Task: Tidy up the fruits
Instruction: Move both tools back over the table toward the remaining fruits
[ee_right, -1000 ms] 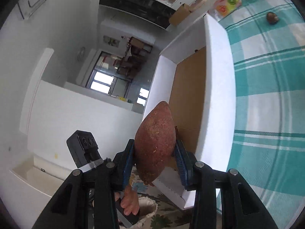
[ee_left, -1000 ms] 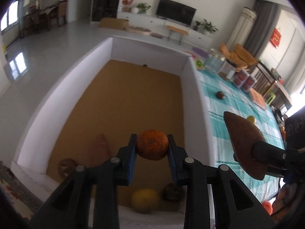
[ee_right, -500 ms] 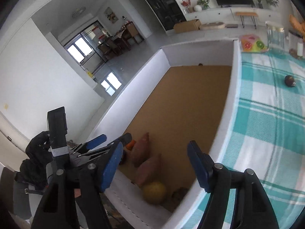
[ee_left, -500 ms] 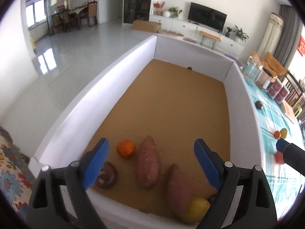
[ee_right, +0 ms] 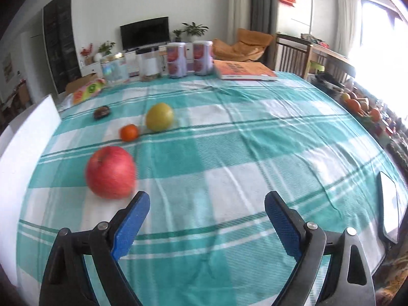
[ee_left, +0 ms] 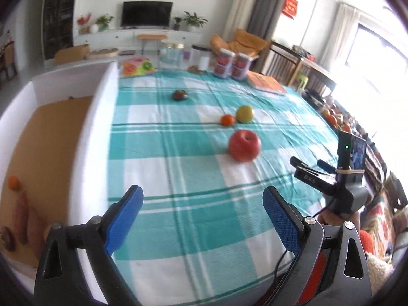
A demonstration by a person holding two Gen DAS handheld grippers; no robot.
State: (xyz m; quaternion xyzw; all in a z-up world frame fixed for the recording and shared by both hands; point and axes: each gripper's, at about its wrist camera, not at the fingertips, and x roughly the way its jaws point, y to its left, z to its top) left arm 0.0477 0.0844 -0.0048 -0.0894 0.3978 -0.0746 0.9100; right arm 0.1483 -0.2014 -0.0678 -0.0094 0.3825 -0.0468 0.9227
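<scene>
Apple [ee_right: 111, 172] beside orange [ee_right: 129, 132]; white box [ee_right: 23, 153] left

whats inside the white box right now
In the box, on its brown floor: a small orange, two sweet potatoes and a dark round item. The near corner is cut off by the frame edge.
</scene>
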